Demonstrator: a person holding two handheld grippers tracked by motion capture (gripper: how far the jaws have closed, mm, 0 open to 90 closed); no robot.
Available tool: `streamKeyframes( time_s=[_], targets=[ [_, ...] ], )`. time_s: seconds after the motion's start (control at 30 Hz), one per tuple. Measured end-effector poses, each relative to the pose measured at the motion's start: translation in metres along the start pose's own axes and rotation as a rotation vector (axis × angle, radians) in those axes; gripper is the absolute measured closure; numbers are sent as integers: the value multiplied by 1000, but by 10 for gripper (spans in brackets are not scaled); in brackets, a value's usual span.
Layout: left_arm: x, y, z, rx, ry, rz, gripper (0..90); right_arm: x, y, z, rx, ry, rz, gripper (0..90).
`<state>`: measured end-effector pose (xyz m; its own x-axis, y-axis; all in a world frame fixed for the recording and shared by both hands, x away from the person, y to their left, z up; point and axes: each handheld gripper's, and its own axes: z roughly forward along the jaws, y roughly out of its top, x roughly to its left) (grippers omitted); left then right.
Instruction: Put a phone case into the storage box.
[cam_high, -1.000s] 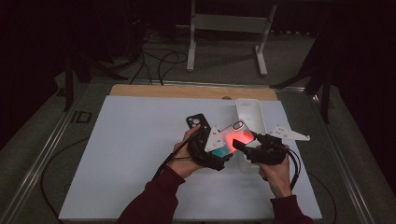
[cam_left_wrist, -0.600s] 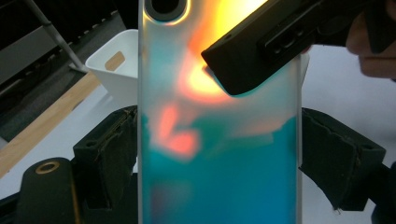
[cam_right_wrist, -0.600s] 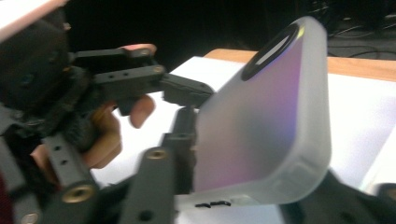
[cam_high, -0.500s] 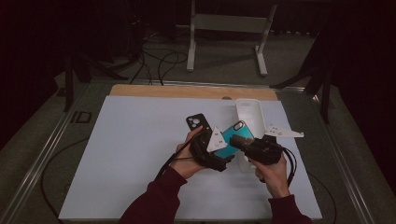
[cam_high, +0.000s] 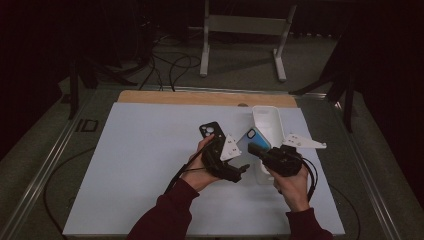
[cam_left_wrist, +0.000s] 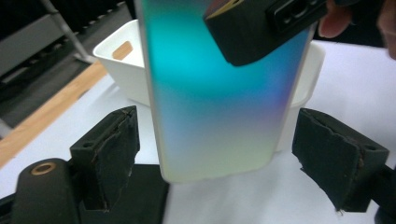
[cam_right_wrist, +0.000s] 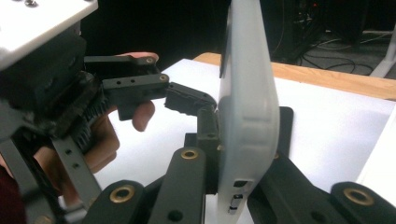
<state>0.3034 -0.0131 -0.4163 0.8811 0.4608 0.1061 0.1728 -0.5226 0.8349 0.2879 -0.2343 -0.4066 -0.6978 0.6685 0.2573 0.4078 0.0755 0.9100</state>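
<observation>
Right gripper (cam_right_wrist: 219, 154) clamps iridescent phone case (cam_left_wrist: 219, 93) edge-on above table; left gripper (cam_left_wrist: 217, 154) wide open, jaws flanking case, empty. Case likely light, flexible, slick; grip long edges.

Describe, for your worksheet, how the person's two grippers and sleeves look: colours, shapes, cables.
Both the left gripper and the right gripper are black, each topped by a pale grey three-cornered plate and trailing a black cable. Their jaws carry blocky black pads and brass-coloured rivets. The sleeves are dark maroon.
</observation>
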Motion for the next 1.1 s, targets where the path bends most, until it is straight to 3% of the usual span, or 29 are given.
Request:
streamKeyframes(
  time_s=[0.1,0.3,0.37,0.47,0.6,0.73,0.83,0.9,0.97,1.1],
  targets=[
    [5,-1,-2,-1,-54,-24,107,-1,1,-3,4,8,-18,870],
    [9,-5,-4,-3,-112,-41,103,5,1,-4,6,70,-41,869],
    [9,-6,-4,-1,-114,-44,102,6,1,-3,12,77,-53,869],
    [11,-8,-5,-11,-166,-61,107,10,2,-4,21,119,-94,868],
    [10,-7,-6,-19,-206,-56,118,11,3,-4,24,148,-101,868],
    [9,-7,-5,-25,-235,-57,154,12,4,-3,7,194,-101,868],
    [9,-7,-5,-25,-235,-57,155,12,4,-4,5,199,-99,868],
    [9,-7,-5,-30,-259,-61,170,13,6,-4,-4,216,-104,868],
    [8,-7,-6,-32,-253,-62,180,13,6,-3,-2,215,-106,868],
    [9,-9,-8,-38,-243,-51,292,11,7,-5,-9,207,-114,862]
  ],
)
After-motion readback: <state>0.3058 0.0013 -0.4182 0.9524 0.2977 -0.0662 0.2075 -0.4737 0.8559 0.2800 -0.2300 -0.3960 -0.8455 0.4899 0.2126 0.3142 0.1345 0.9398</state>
